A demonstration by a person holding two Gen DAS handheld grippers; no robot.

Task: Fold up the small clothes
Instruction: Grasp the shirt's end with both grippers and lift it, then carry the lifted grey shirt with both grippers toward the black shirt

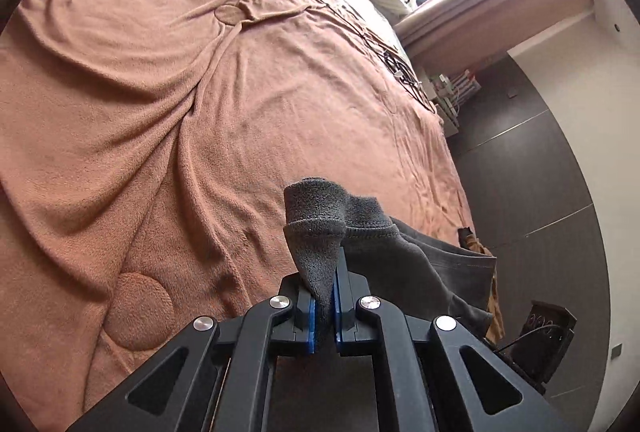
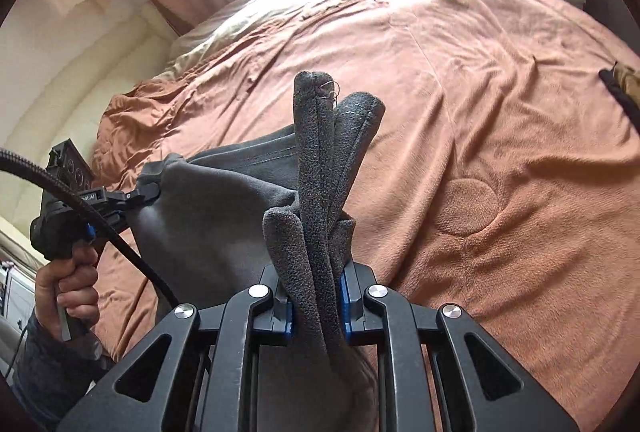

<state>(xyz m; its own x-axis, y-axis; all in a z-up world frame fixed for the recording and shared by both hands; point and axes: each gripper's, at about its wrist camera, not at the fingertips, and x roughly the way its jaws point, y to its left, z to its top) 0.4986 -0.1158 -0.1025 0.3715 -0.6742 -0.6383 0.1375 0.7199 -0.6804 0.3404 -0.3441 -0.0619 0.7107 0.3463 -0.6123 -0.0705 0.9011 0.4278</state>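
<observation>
1. A dark grey garment [image 2: 208, 216], possibly shorts though the bunched cloth makes that hard to confirm, hangs stretched between two grippers above a bed, its ribbed hem [image 1: 320, 228] bunched in thick folds.
2. The left gripper [image 1: 326, 306] has its jaws clamped on one corner; the right gripper [image 2: 316, 306] has its jaws closed on a wad of several layers of the same cloth.
3. The fabric looks soft, light and limp, likely to sag and slide; corners and hems offer the surest hold.
4. The brown fleece blanket [image 1: 168, 104] beneath is rumpled but broad, giving ample room to lay the piece flat.
5. The bed edge [image 1: 452, 160] drops to dark floor [image 1: 540, 172] near the left gripper; cables [image 1: 400, 68] lie well apart, toward the headboard.
</observation>
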